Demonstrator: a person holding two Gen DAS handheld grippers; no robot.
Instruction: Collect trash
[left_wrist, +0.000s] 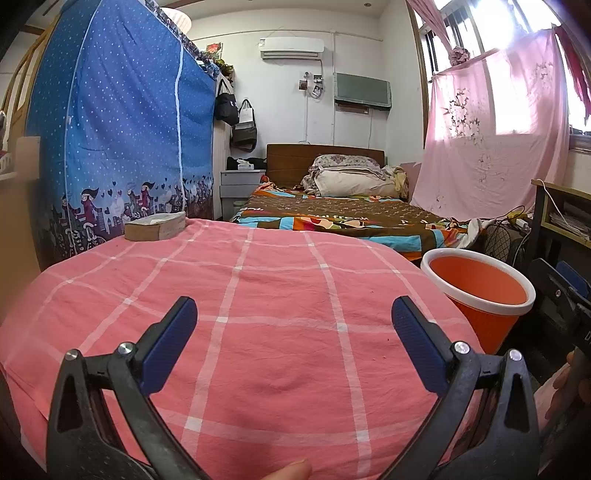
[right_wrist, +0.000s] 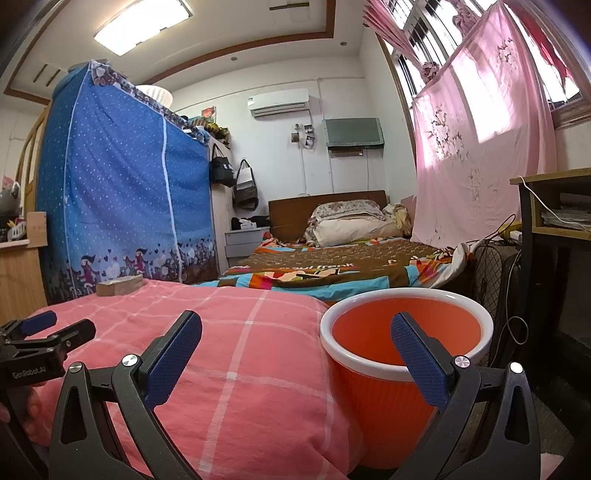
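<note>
Behind our work surface we see a small bedroom: at far left a blue dotted fabric wardrobe (left_wrist: 122, 122), then a bed with a patterned quilt (left_wrist: 332, 214) against the back wall, and a pink sheet (left_wrist: 495, 140) hung over the window on the right.

Nearest us lies a pink checked cloth (left_wrist: 258, 314) spread over a rounded, padded surface. At its far left corner sits a flat brown box (left_wrist: 155, 226) with something pale on top; we judge it a tissue pack, and cannot tell whether it counts as trash. Otherwise the cloth shows only a few tiny dark specks, too small to name.

Our left gripper (left_wrist: 294, 347) hovers over the middle of the cloth, fingers spread wide and holding nothing. We read that as a ready stance, opened in advance so it can close on whatever we pick.

Further right, the right gripper (right_wrist: 296, 356) is likewise spread wide and empty. It sits lower, at the cloth's right edge, with one blue pad in front of the orange bin (right_wrist: 388, 398).

That bin, white-rimmed, stands on the floor just beside the padded surface, probably so anything picked off the cloth drops in with a short reach. What we can see of its inside looks bare.

We see no clear piece of trash on the cloth, so we judge the collecting either not yet begun or nearly finished.
</note>
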